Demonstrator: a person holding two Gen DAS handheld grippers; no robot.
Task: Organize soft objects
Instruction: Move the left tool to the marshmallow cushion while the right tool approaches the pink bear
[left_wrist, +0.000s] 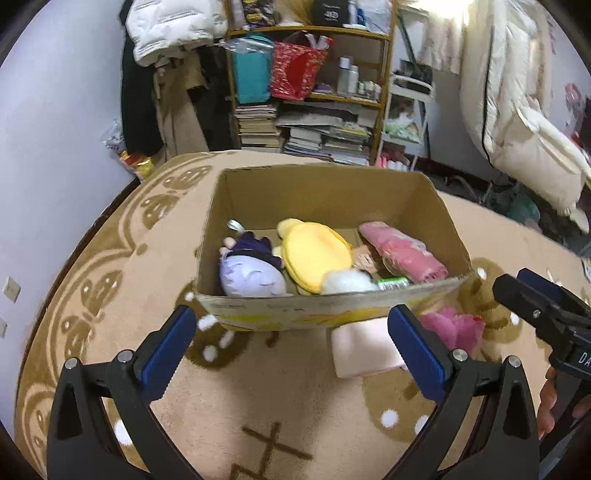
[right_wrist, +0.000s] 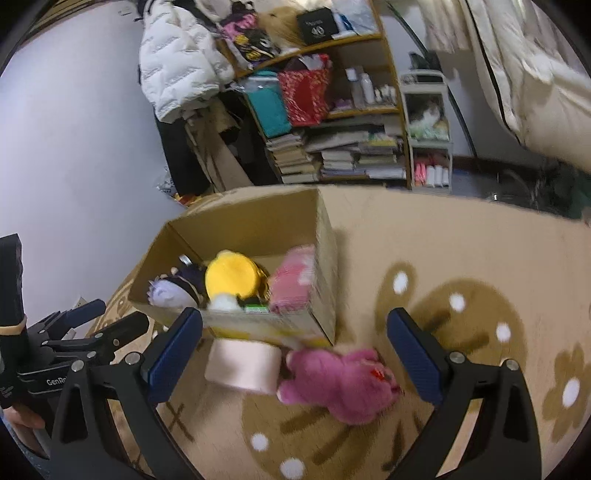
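An open cardboard box (left_wrist: 325, 192) (right_wrist: 325, 236) stands on the rug. It holds a purple plush (left_wrist: 251, 273), a yellow plush (left_wrist: 314, 254), a pink folded cloth (left_wrist: 402, 254) and a white fluffy toy (left_wrist: 345, 282). In front of the box lie a pale pink roll (right_wrist: 242, 363) (left_wrist: 360, 349) and a magenta plush bear (right_wrist: 340, 380) (left_wrist: 456, 326). My left gripper (left_wrist: 291, 343) is open and empty, just short of the box. My right gripper (right_wrist: 295, 347) is open and empty, its fingers either side of the roll and the bear.
A beige patterned rug (left_wrist: 258, 406) covers the floor. A cluttered bookshelf (left_wrist: 310, 92) with books and bags stands behind the box, with hanging coats (right_wrist: 177, 55) to its left and a white cart (right_wrist: 428, 129) to its right. White bedding (left_wrist: 517, 110) hangs at the right.
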